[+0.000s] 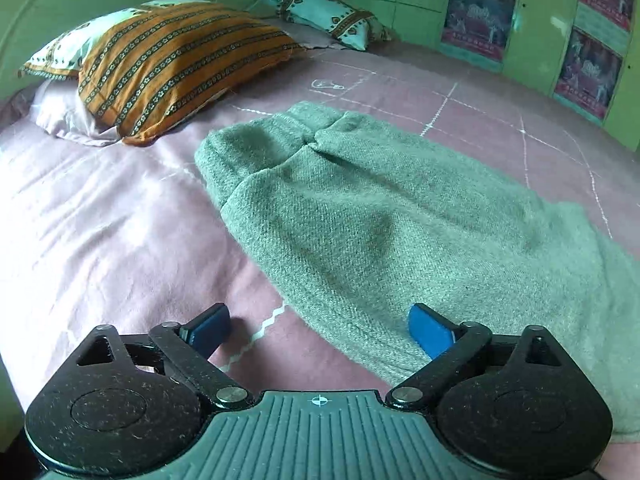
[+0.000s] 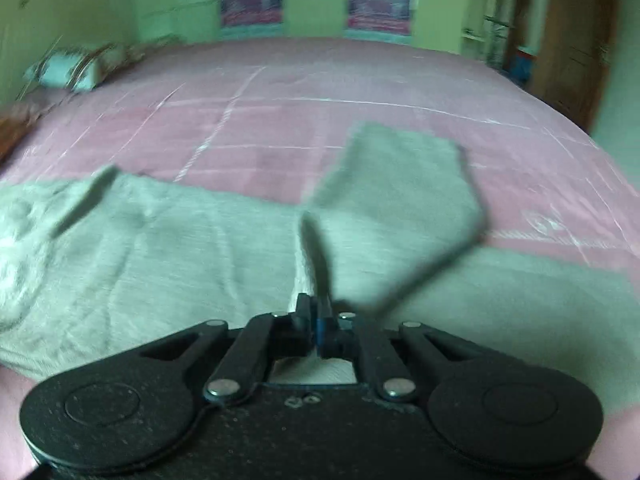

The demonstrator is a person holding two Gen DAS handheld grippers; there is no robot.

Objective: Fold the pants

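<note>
Grey-green knit pants point(image 1: 380, 216) lie on a pink bedsheet point(image 1: 100, 220). In the left wrist view my left gripper point(image 1: 320, 330) is open and empty, its blue pads point(image 1: 430, 330) just above the near edge of the pants. In the right wrist view, which is blurred, my right gripper point(image 2: 318, 320) is shut on a fold of the pants point(image 2: 160, 248). A lifted part of the pants point(image 2: 404, 188) rises from the jaws over the flat fabric.
An orange striped pillow point(image 1: 180, 68) and a white patterned pillow point(image 1: 324, 16) lie at the head of the bed. Green cupboards with pink pictures point(image 1: 476, 20) stand behind the bed. A wooden door point(image 2: 576, 40) is at the far right.
</note>
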